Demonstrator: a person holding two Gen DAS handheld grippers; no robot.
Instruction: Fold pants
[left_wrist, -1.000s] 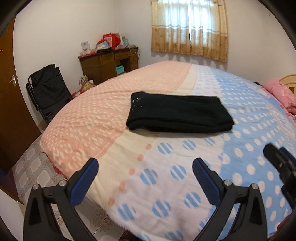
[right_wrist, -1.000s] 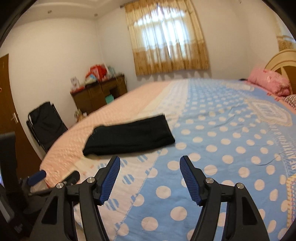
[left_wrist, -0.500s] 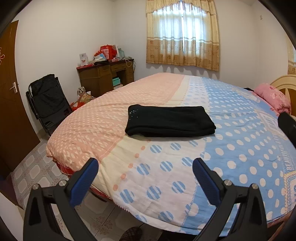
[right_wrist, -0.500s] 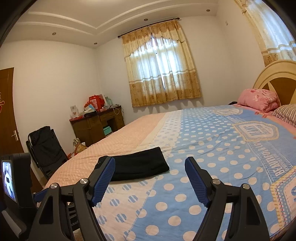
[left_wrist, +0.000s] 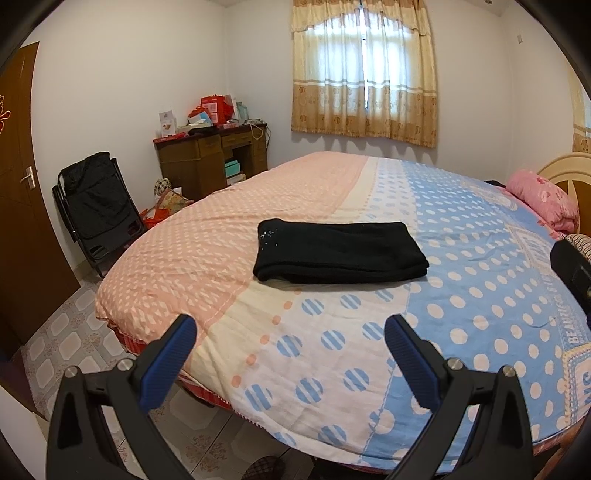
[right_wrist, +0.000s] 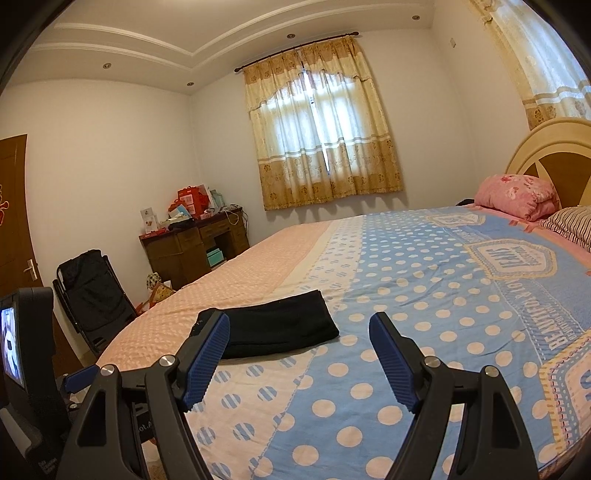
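One pair of black pants (left_wrist: 341, 253) lies folded into a flat, tidy rectangle on the bed (left_wrist: 332, 354), ahead of both tools and well apart from them. Seen from the left gripper (left_wrist: 290, 354), the bundle sits straight in front and beyond the fingertips, resting where the pink half of the quilt meets the pale middle band, its right end reaching toward the blue dotted half. A few small sparkly specks show on its near left corner. From the right gripper (right_wrist: 299, 358) the pants (right_wrist: 275, 330) lie ahead and to the left, partly hidden behind the left blue finger pad.

Both grippers hang above the near edge of the bed, touching nothing. The left one has its blue pads spread wide with only quilt visible between them. The right one is likewise spread wide, holding nothing.

Farther out, beyond the pants and to the left of the left gripper, a black folding chair (left_wrist: 98, 206) stands by the wall, next to a brown door (left_wrist: 22, 206). A wooden desk (left_wrist: 210, 162) piled with red boxes stands in the far corner. Straight ahead, a curtained window (left_wrist: 364, 70) fills the back wall. To the far right a pink pillow (right_wrist: 517, 195) leans by the headboard (right_wrist: 554, 147), with a striped pillow (right_wrist: 570, 225) just beside it.
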